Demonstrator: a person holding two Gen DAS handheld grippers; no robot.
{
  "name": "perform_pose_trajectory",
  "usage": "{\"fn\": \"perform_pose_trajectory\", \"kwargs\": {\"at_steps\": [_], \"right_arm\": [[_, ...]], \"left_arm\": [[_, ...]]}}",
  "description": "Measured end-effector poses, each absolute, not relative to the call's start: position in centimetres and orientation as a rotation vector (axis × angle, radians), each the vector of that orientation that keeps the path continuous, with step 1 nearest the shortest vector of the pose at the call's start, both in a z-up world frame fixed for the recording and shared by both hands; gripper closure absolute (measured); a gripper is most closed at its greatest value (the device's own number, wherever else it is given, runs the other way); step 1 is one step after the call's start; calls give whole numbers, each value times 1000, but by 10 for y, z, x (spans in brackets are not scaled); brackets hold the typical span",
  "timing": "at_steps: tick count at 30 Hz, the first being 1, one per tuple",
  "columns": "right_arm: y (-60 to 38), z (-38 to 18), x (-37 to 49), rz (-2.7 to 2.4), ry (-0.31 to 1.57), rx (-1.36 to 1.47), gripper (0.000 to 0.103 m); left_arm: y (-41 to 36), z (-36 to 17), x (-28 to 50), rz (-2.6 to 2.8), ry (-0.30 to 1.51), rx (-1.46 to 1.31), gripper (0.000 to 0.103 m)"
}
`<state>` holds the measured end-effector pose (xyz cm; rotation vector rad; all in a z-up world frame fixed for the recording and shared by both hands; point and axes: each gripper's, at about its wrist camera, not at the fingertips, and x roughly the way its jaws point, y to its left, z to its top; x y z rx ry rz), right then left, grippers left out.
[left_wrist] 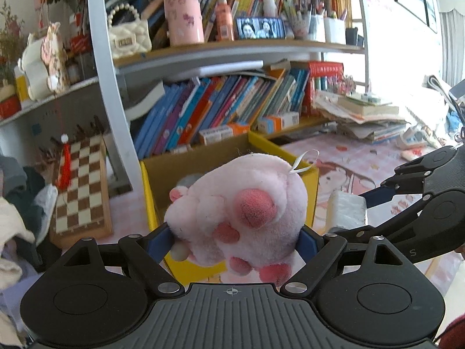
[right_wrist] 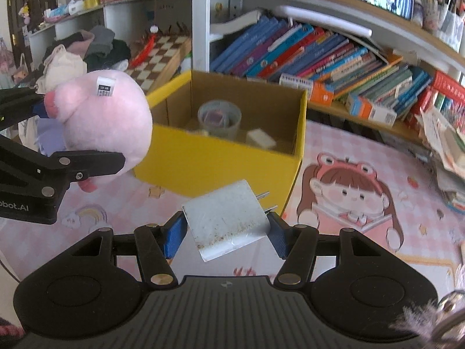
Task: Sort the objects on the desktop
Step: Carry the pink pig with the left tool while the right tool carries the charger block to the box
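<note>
My left gripper (left_wrist: 234,240) is shut on a pink plush paw (left_wrist: 241,206), held in the air in front of the yellow cardboard box (left_wrist: 312,174). In the right wrist view the same plush paw (right_wrist: 107,119) hangs at the left, level with the box (right_wrist: 218,165). My right gripper (right_wrist: 226,232) is shut on a white plug charger (right_wrist: 226,221), its prongs pointing toward the box's near wall. The charger (left_wrist: 347,210) also shows at the right of the left wrist view. Inside the box lie a grey-blue cup (right_wrist: 219,117) and a small white block (right_wrist: 261,139).
A pink cartoon desk mat (right_wrist: 363,180) covers the desk. Shelves of leaning books (left_wrist: 226,110) rise behind the box. A chessboard (left_wrist: 81,186) leans at the left beside a heap of clothes (right_wrist: 84,49). Stacked papers (left_wrist: 363,116) sit at the right.
</note>
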<state>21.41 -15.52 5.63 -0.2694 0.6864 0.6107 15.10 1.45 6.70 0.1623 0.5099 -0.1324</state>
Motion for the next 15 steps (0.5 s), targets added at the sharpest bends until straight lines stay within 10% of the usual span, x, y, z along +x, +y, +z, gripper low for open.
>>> {"fn": "perform_pose_trajectory", "kwargs": {"at_steps": [15], "right_arm": [[-136,98,286,656,533,-353,45]], "left_arm": [[16,90,205,-122,429,217,15]]}}
